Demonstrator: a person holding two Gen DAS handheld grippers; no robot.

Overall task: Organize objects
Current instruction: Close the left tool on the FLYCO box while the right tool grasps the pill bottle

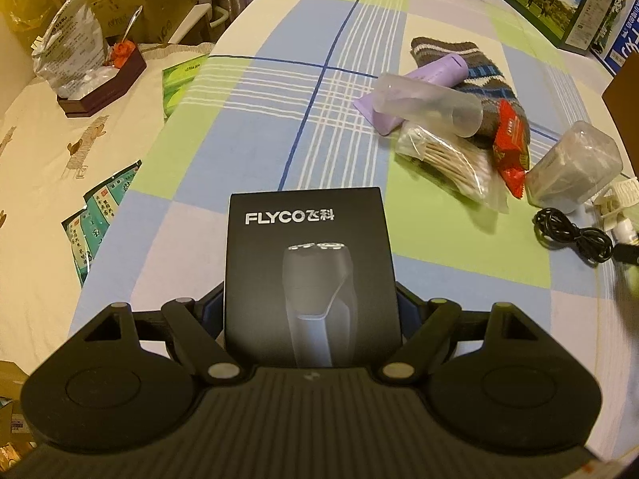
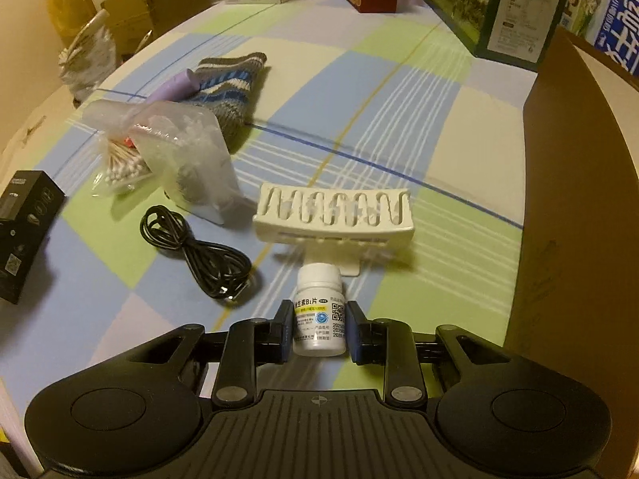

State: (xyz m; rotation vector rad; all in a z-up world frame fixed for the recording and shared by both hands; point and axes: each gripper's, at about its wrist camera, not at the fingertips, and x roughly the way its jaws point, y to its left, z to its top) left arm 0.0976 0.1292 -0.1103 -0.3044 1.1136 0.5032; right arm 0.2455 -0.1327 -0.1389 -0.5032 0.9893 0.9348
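Note:
My left gripper [image 1: 311, 307] is shut on a black shaver box [image 1: 307, 247], its pads against the box's two sides; the box rests on the checked cloth. My right gripper [image 2: 319, 319] is shut on a small white pill bottle [image 2: 319, 307] that stands upright on the cloth. Just beyond the bottle lies a white slotted rack [image 2: 335, 215]. A coiled black cable [image 2: 199, 255] lies to its left. The black shaver box [image 2: 24, 231] shows at the left edge of the right wrist view.
A pile holds a striped sock [image 1: 479, 64], a purple tube [image 1: 423, 76], a clear cup [image 1: 427, 103], a bag of cotton swabs [image 1: 447, 159], a red packet [image 1: 509, 147] and a clear container [image 1: 575, 167]. A brown cardboard wall [image 2: 575, 199] stands at the right. Printed cartons [image 2: 499, 12] line the back.

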